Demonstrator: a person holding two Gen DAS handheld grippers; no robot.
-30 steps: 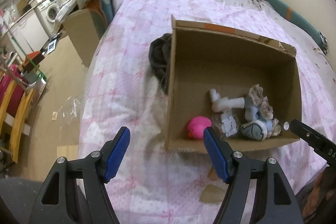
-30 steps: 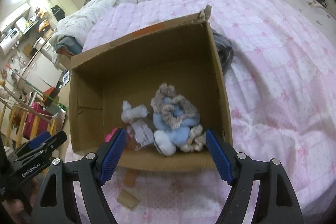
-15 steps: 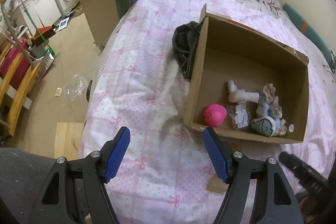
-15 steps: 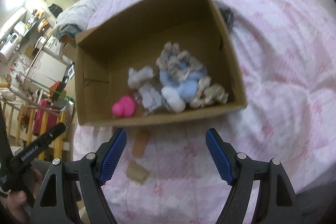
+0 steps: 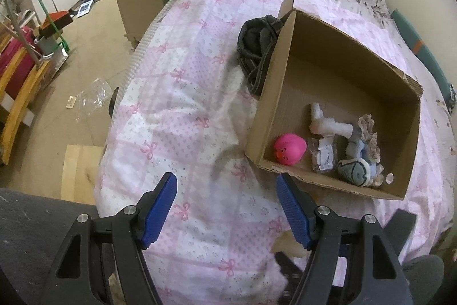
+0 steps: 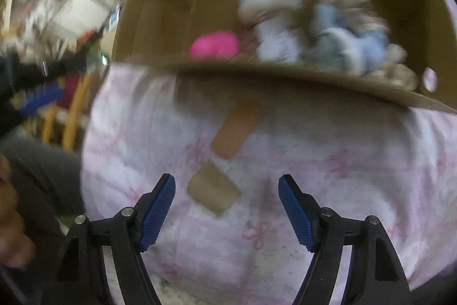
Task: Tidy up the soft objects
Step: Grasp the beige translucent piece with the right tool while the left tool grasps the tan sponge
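- Currently the left tool (image 5: 227, 205) is hanging released, its blue pads spread wide with nothing between them, over the pink bedspread (image 5: 182, 93).
- The right tool (image 6: 227, 206) is likewise gaping, hovering above two cardboard scraps (image 6: 212, 192) lying on the bedspread; this view is blurring.
- The cardboard box (image 5: 288, 53) is sitting on the bed, holding the soft objects near its front wall: a pink toy (image 5: 290, 147), a white piece (image 5: 328, 126), a packet (image 5: 324, 155) and a blue-grey bundle (image 5: 358, 162).
- A dark garment (image 5: 255, 43) is lying against the box's left side.
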